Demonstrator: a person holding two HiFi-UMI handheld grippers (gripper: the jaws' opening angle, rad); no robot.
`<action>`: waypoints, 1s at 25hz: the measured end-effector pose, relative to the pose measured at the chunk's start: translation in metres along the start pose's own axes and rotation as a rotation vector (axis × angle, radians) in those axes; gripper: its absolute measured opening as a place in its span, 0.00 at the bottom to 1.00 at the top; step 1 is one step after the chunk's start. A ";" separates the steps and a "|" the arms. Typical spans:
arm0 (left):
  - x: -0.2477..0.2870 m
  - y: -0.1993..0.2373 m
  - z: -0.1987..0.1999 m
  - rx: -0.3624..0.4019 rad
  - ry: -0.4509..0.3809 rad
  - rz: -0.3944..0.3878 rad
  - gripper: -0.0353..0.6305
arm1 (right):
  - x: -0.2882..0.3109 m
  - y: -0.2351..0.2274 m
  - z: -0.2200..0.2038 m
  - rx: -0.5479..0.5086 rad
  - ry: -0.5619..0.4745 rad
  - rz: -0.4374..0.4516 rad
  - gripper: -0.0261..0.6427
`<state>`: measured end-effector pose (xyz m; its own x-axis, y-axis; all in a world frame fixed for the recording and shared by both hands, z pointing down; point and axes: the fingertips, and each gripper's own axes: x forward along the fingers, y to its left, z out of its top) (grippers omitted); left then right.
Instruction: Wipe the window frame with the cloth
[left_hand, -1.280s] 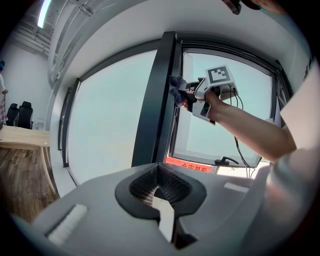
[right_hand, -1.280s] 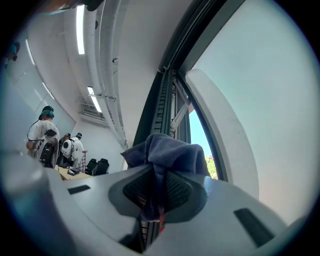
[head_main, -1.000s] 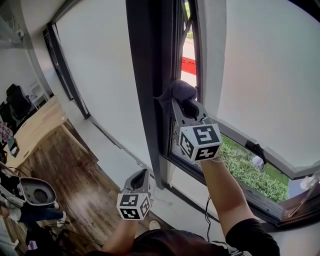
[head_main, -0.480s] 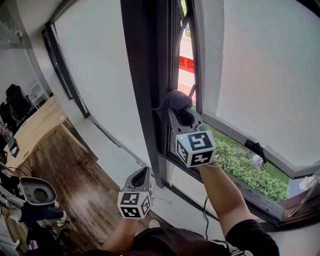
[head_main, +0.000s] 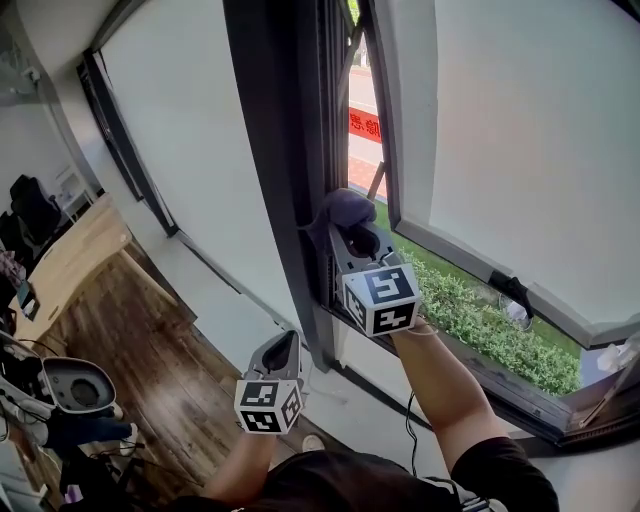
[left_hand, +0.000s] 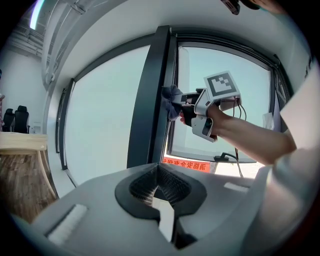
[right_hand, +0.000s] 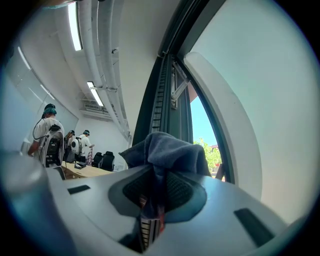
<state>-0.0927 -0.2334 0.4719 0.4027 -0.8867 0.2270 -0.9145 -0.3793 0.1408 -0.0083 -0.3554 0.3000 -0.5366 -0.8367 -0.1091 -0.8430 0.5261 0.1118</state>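
Head view: the right gripper (head_main: 347, 222) holds a crumpled grey-blue cloth (head_main: 343, 205) against the dark metal upright of the window frame (head_main: 270, 150), above the frame's lower corner. The left gripper (head_main: 284, 347) hangs low, well apart.

Left gripper view: its jaws are pressed together, empty.

Right gripper view: the jaws pinch the cloth.

Head view looks down; all 3 views share the window frame (head_main: 272, 150).

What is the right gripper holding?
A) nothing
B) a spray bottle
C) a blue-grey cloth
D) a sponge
C: the right gripper is shut on a bunched blue-grey cloth, held up at the dark window frame.
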 end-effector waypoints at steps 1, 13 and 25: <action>0.000 0.000 0.000 0.001 0.002 -0.001 0.06 | 0.000 0.000 0.000 0.002 -0.001 0.000 0.11; -0.002 0.007 0.001 0.002 -0.003 0.012 0.06 | -0.002 0.001 -0.027 0.037 0.058 -0.014 0.11; 0.008 -0.004 -0.013 0.004 0.034 -0.012 0.06 | -0.009 0.011 -0.109 0.031 0.236 -0.009 0.11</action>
<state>-0.0852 -0.2354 0.4851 0.4146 -0.8726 0.2582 -0.9098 -0.3908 0.1399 -0.0086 -0.3593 0.4099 -0.5087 -0.8520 0.1239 -0.8505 0.5196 0.0814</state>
